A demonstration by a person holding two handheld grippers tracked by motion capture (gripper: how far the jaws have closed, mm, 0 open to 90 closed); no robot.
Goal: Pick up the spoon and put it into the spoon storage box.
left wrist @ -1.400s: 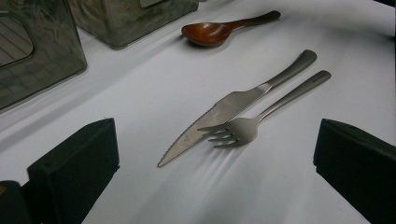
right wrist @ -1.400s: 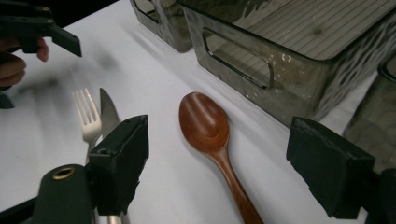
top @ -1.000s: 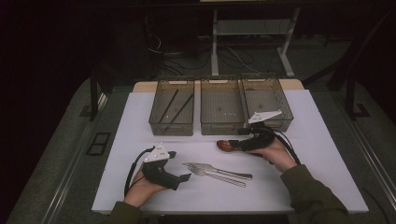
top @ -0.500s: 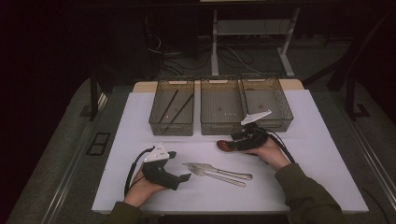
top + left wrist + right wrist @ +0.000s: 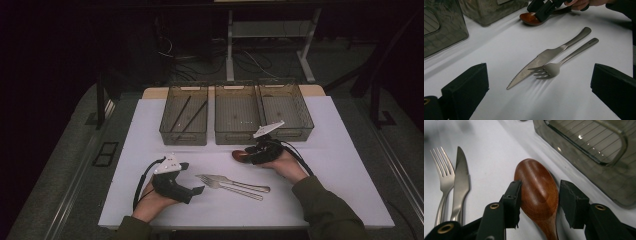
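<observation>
- High view, from the left: left gripper [image 5: 192, 190] rests on the table [image 5: 350, 165], jaws open and empty.
- Right gripper [image 5: 540, 202] jaws, just closing, straddle the wooden spoon [image 5: 537, 192], left pad touching, right apart.
- Spoon looks light, stiff, smooth; the narrower neck seems the safer hold.

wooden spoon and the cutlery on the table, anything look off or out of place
Nothing spilled or damaged. The wooden spoon lies bowl-down between the right gripper jaws, the knife and fork side by side, slightly askew. The left tray holds two dark sticks.
</observation>
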